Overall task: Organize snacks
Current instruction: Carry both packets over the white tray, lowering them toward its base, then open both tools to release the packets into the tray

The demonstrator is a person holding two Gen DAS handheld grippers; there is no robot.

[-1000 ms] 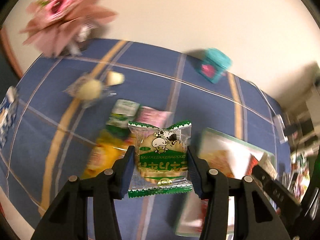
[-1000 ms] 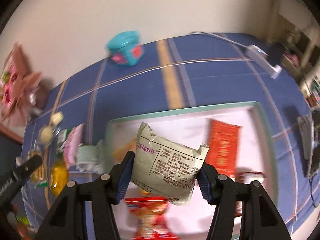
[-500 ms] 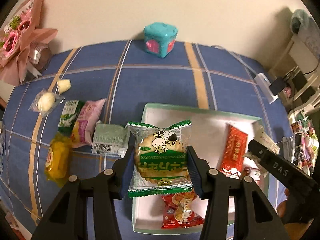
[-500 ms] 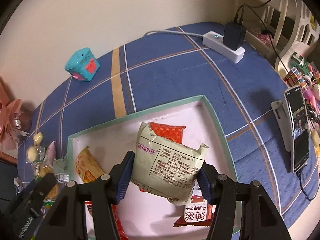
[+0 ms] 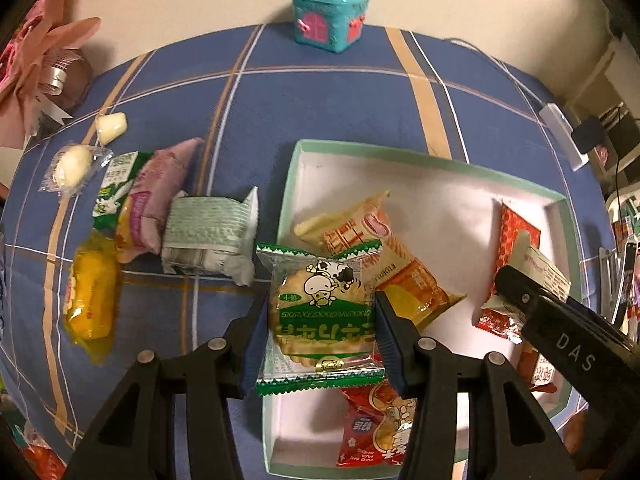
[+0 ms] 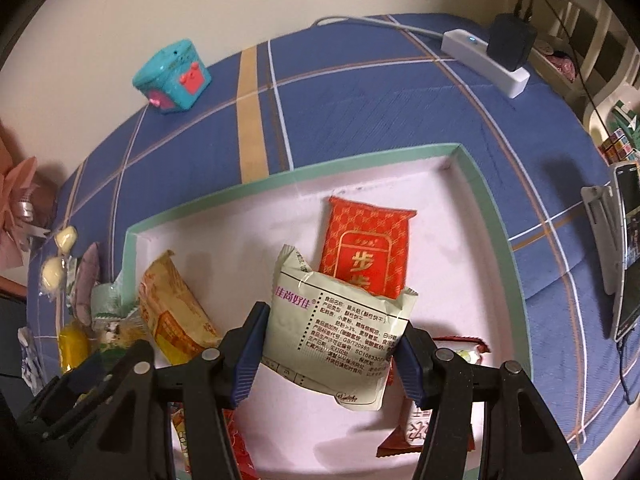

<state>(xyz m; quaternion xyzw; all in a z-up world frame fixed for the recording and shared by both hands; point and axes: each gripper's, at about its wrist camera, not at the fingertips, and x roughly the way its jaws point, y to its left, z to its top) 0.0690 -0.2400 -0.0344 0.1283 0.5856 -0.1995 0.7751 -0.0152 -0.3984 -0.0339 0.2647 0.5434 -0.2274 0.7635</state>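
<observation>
My left gripper (image 5: 320, 340) is shut on a green-edged biscuit packet (image 5: 322, 312) and holds it over the left edge of the white tray (image 5: 400, 152). My right gripper (image 6: 330, 356) is shut on a pale cream snack packet (image 6: 340, 328) and holds it above the tray (image 6: 480, 184). In the tray lie an orange packet (image 5: 404, 264), a red packet (image 6: 368, 248) and other red snacks (image 5: 380, 432). The right gripper also shows in the left wrist view (image 5: 560, 336).
Loose snacks lie left of the tray: a pale green packet (image 5: 208, 236), a pink one (image 5: 152, 196), a yellow one (image 5: 88, 300) and wrapped sweets (image 5: 72, 164). A teal toy box (image 5: 330, 16) stands by the wall. A power strip (image 6: 484, 56) and a phone (image 6: 628, 248) are at right.
Both grippers have moved in over the tray with their packets still held. The left one swung right from the loose snacks to the tray's left edge.
</observation>
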